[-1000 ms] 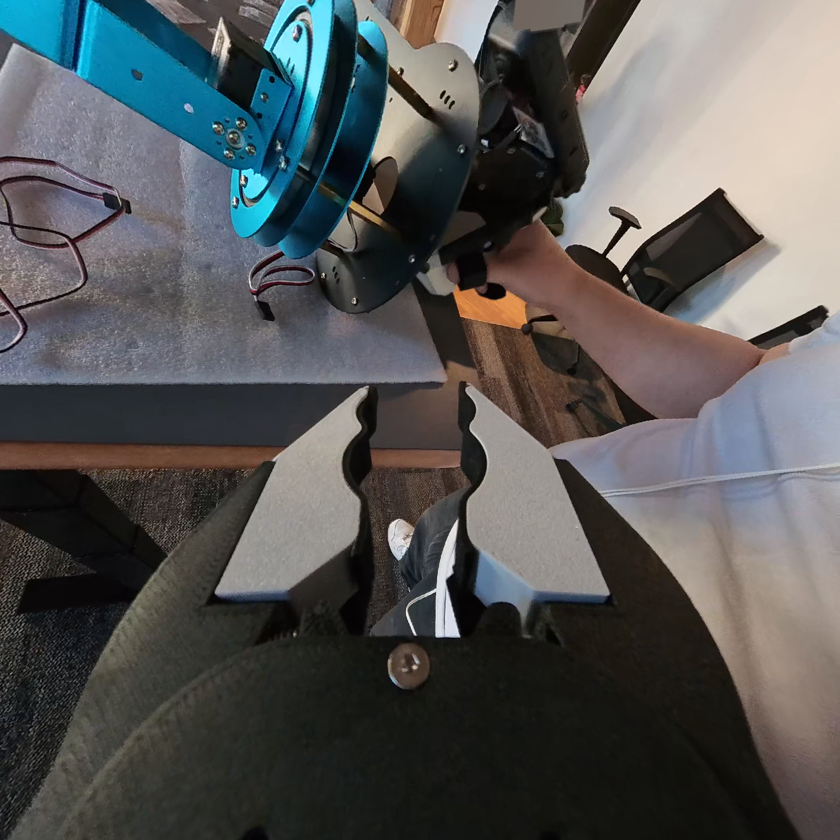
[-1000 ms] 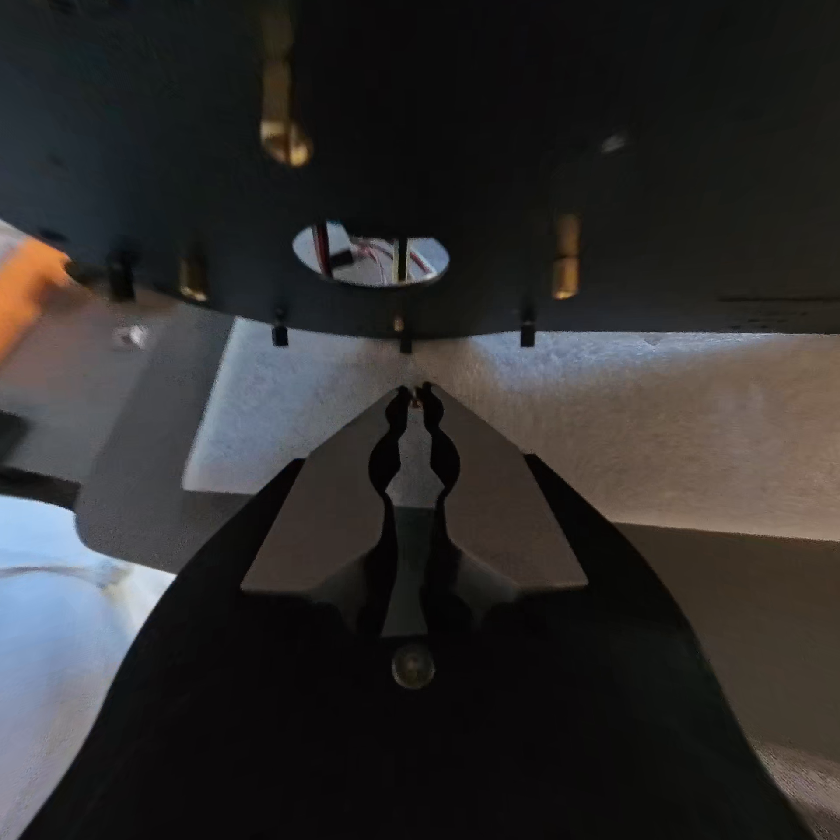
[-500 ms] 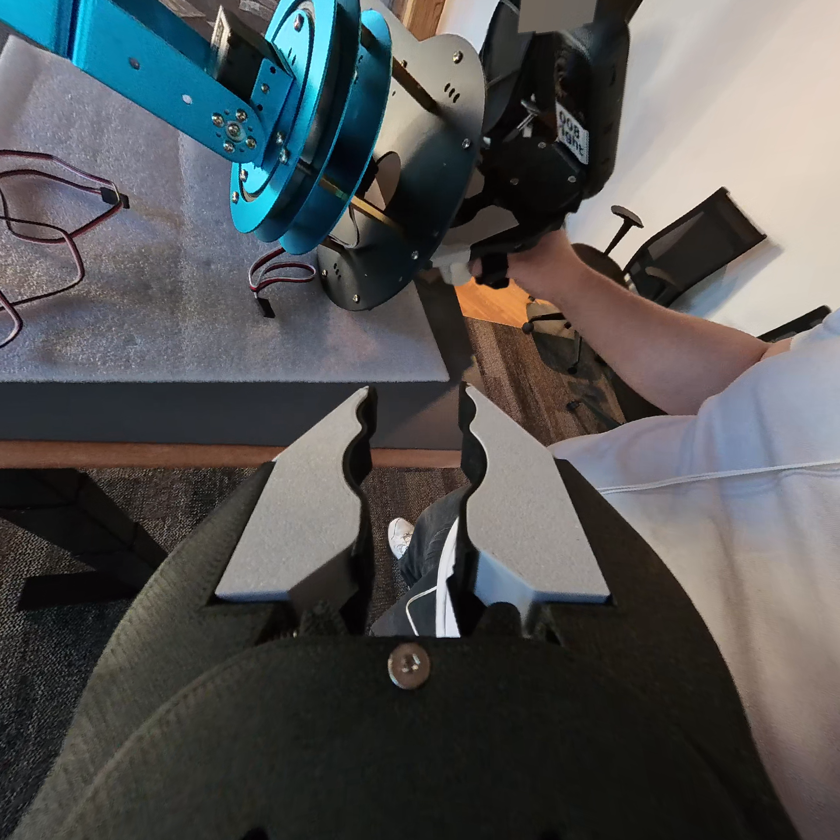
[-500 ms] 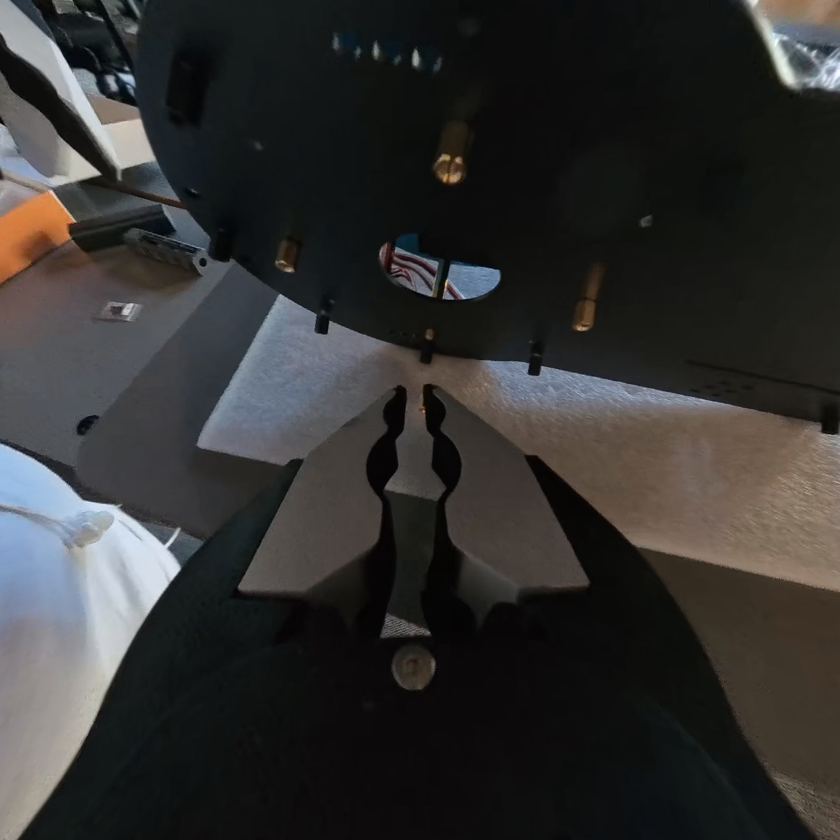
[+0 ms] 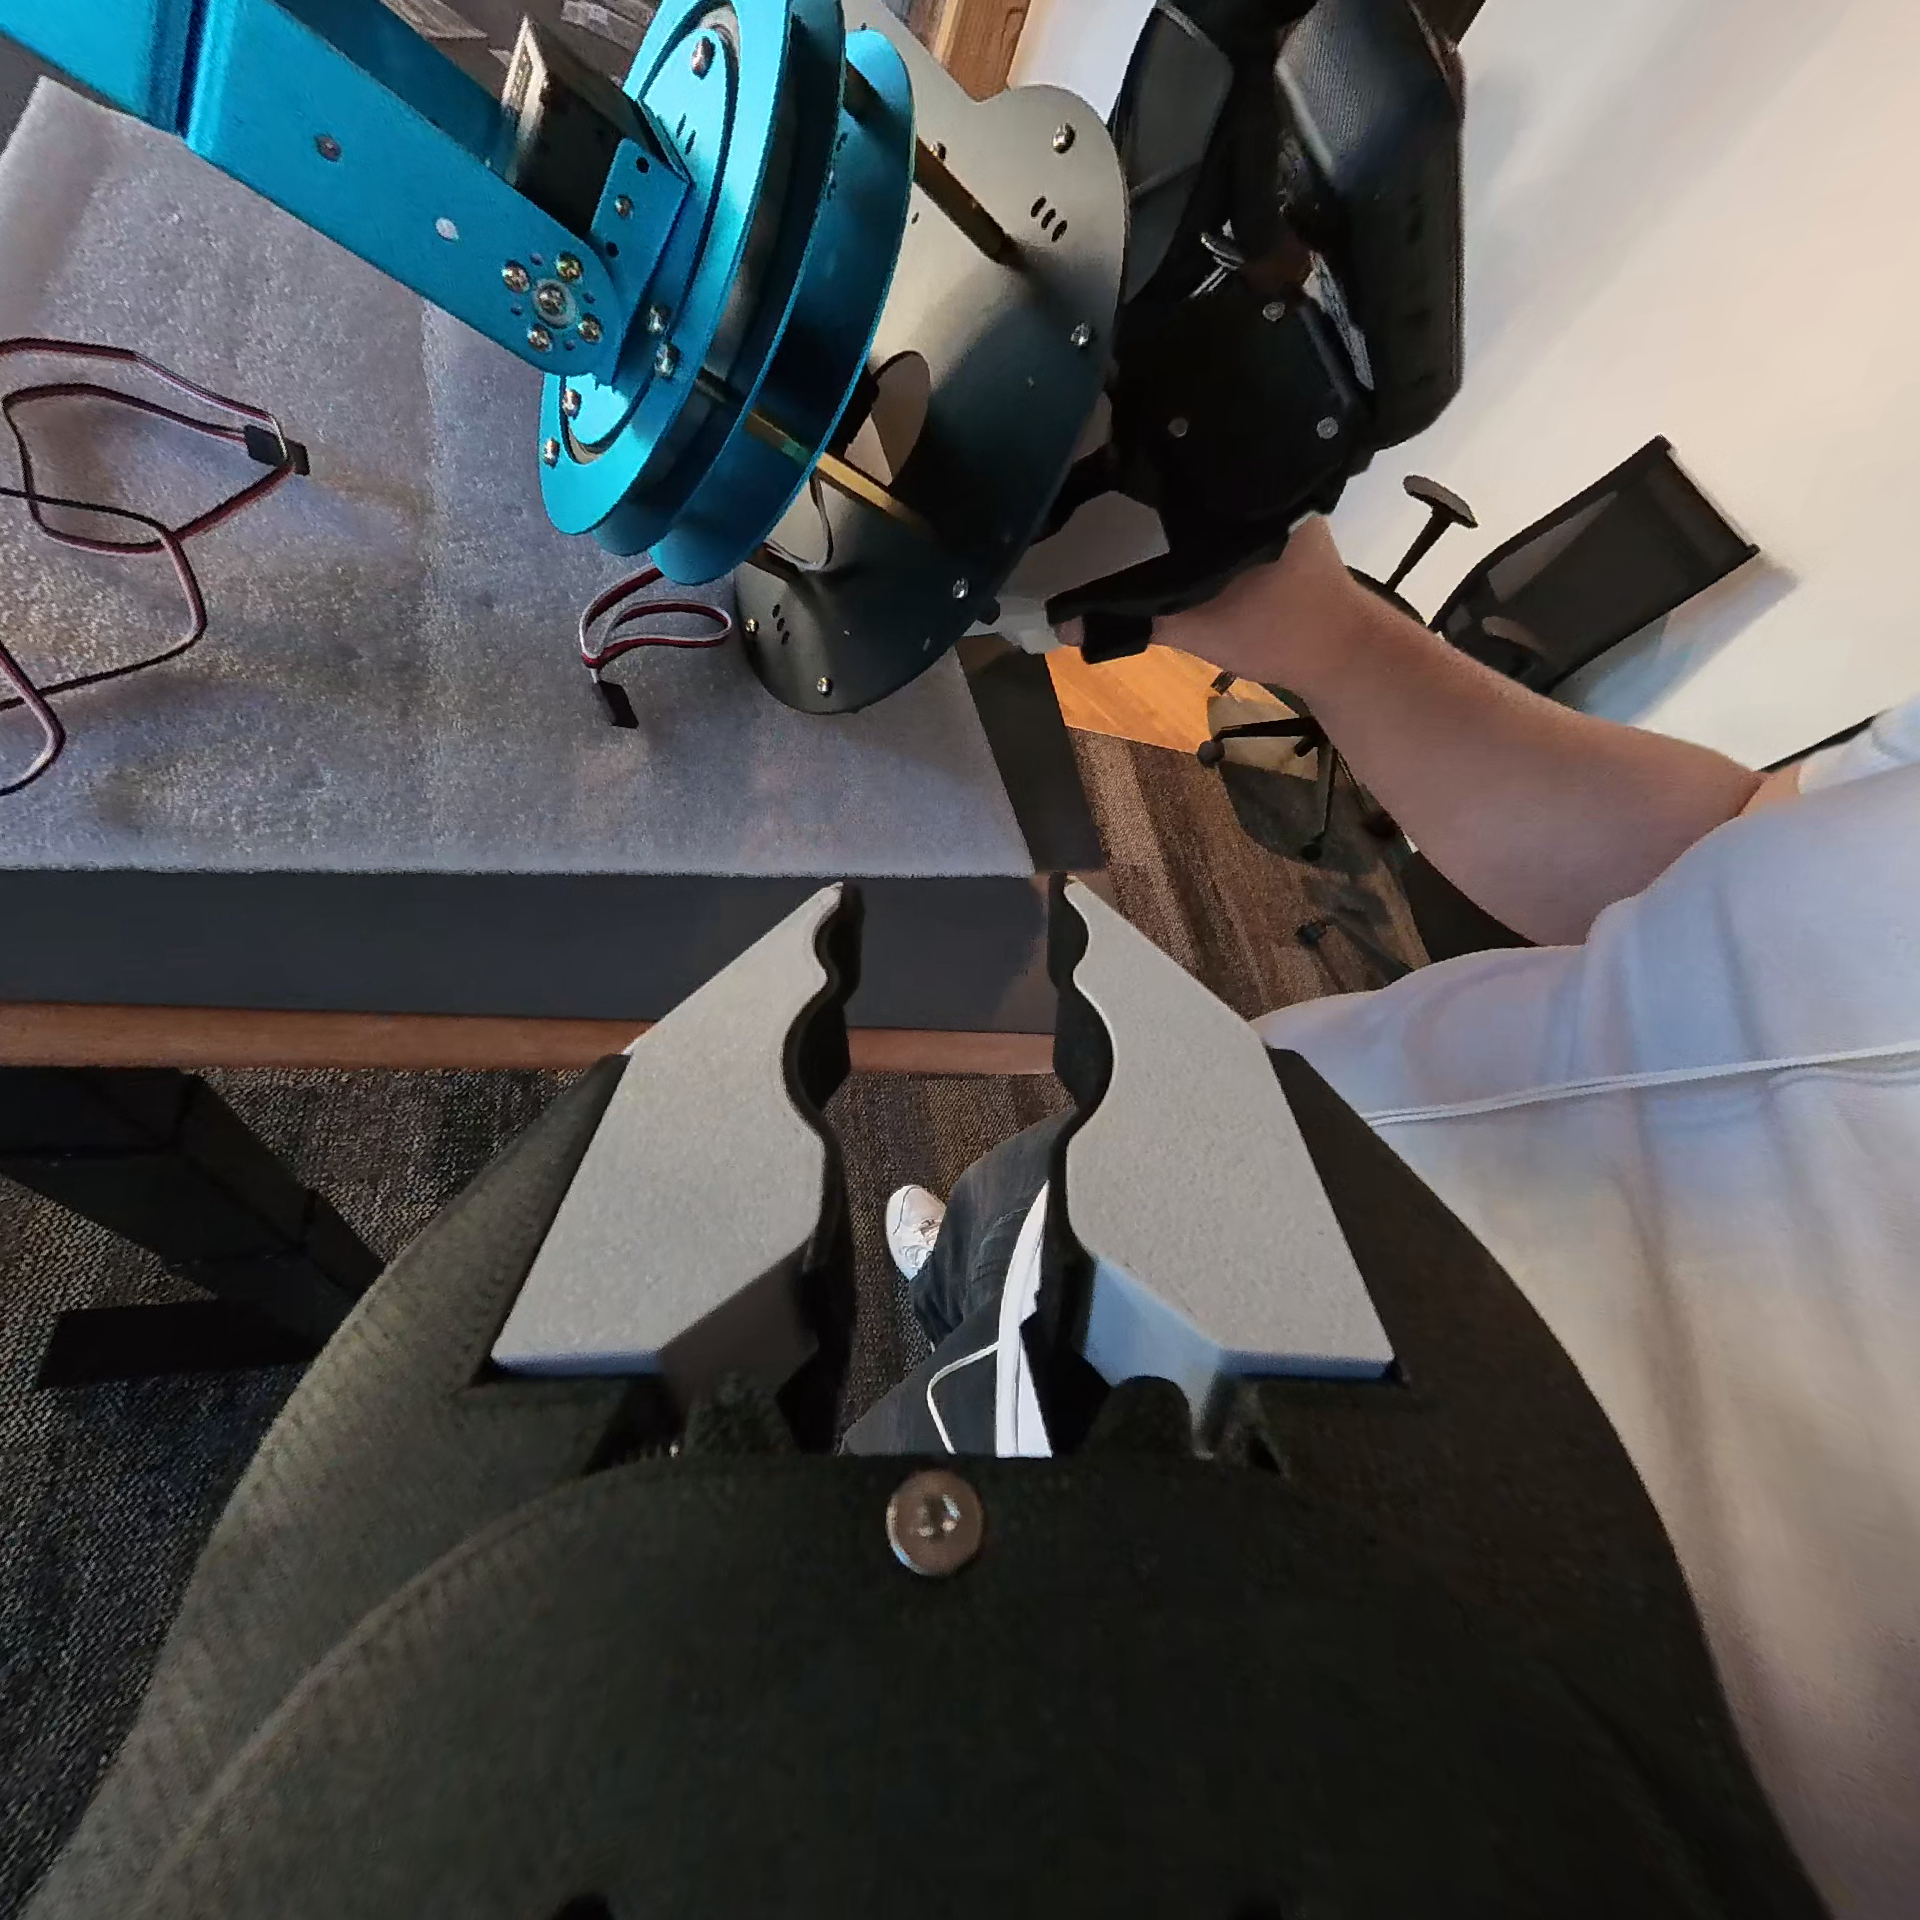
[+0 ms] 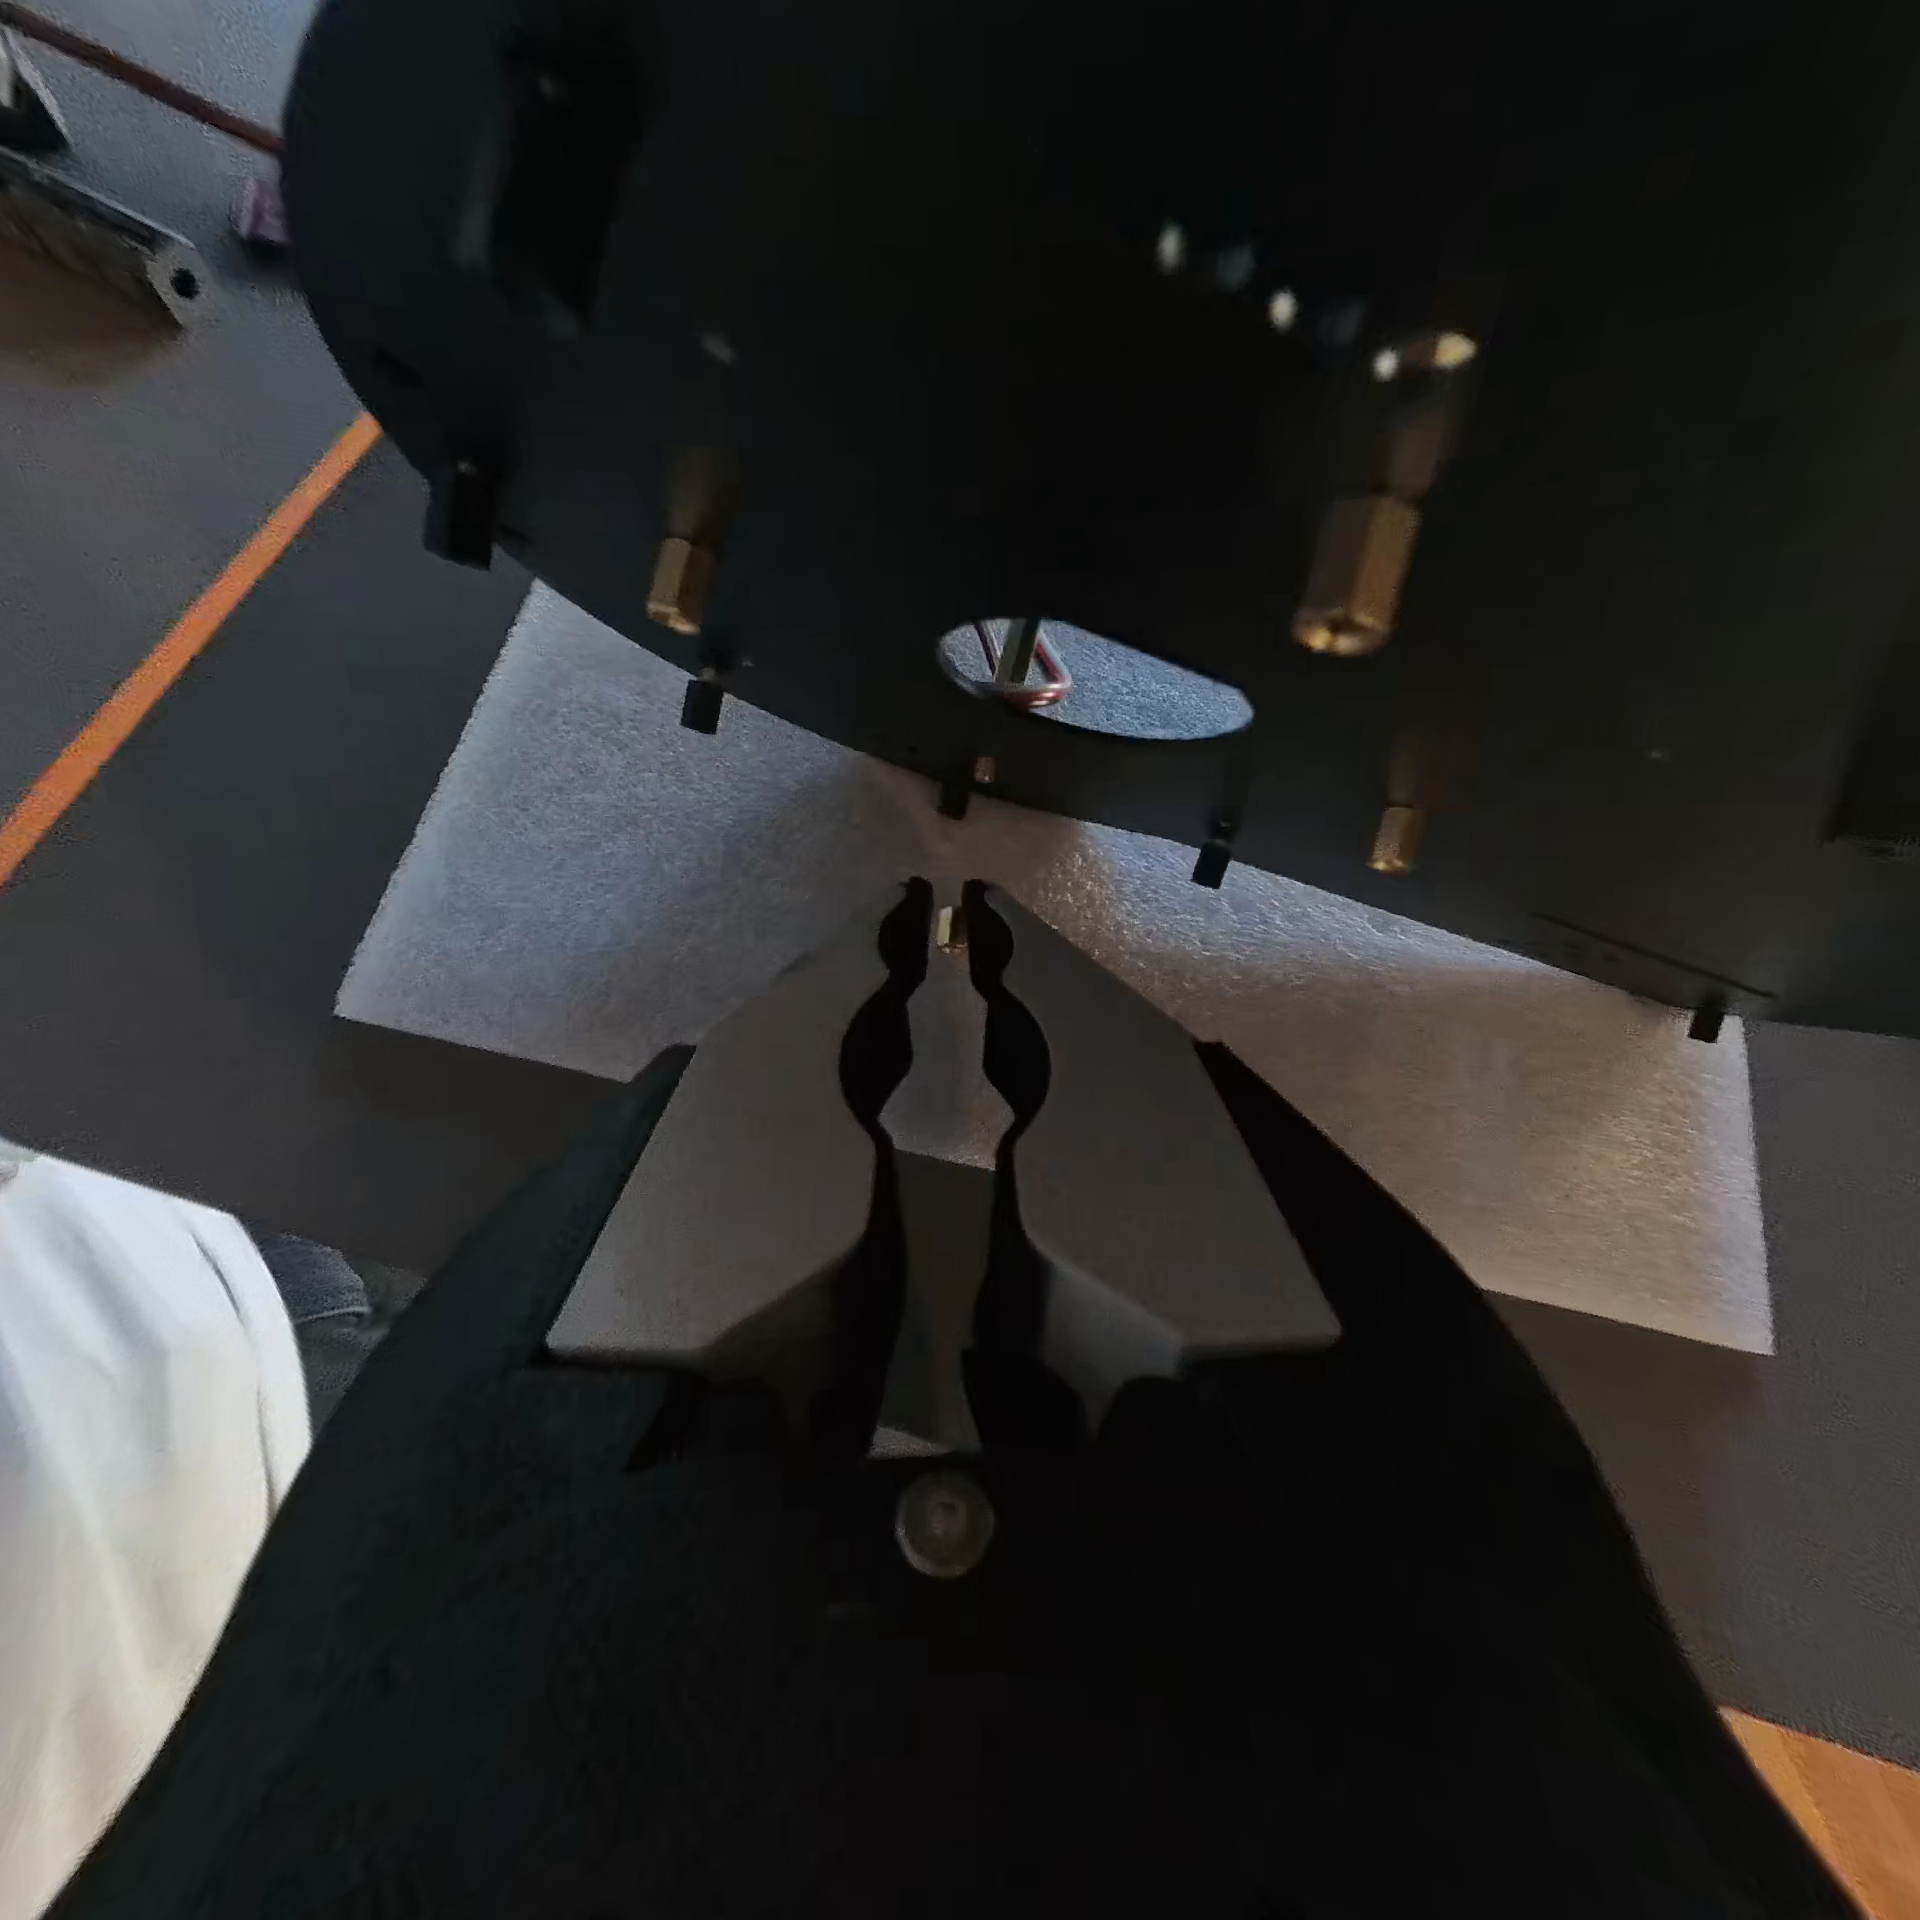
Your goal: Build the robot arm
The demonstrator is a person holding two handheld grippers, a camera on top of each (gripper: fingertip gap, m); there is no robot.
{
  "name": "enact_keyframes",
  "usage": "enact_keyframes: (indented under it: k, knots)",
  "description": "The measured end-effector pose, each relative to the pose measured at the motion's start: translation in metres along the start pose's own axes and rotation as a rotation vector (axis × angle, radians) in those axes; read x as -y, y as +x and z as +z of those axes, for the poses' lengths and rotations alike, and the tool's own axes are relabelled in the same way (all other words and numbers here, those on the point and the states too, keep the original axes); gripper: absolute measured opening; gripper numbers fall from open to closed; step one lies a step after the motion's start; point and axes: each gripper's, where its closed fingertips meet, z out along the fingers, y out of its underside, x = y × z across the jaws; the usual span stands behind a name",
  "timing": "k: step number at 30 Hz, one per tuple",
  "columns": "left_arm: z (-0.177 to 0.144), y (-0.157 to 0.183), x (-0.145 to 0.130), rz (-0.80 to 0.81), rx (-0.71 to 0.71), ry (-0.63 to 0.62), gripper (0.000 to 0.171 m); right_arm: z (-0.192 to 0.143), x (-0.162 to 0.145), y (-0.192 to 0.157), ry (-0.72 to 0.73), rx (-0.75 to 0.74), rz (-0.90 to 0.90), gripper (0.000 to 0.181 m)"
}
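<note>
The left tool [image 5: 951,914] hangs near the table [image 5: 499,1023] edge, its jaws apart and empty, above the carpet [image 5: 208,1558]. On the table lies a grey foam sheet [image 5: 312,665]. On the sheet a blue arm [image 5: 343,156] is tilted, with blue discs [image 5: 717,312] and a black base plate [image 5: 997,416] joined by brass posts. Red and black wires [image 5: 125,499] lie at the left.

The right tool [image 6: 943,902] is at the right side of the plate [image 6: 935,312], held by a hand [image 5: 1247,613]. Its jaws are almost together and clamp a small brass standoff [image 6: 949,927] at the tips, just below the plate's rim. More standoffs [image 6: 1351,582] stick out from the plate, and a hole [image 6: 1091,691] shows a wire inside.
</note>
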Motion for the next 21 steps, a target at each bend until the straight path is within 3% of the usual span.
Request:
enact_keyframes:
  k: [5, 21]
  knots:
    - [-0.001, -0.001, 0.000, -0.001, 0.002, 0.002, 0.034, 0.005, -0.011, 0.003, -0.095, -0.030, -0.013, 0.005]
    - [-0.001, -0.003, 0.000, -0.009, 0.003, 0.015, 0.034, 0.003, -0.017, 0.004, -0.208, -0.034, 0.041, 0.005]
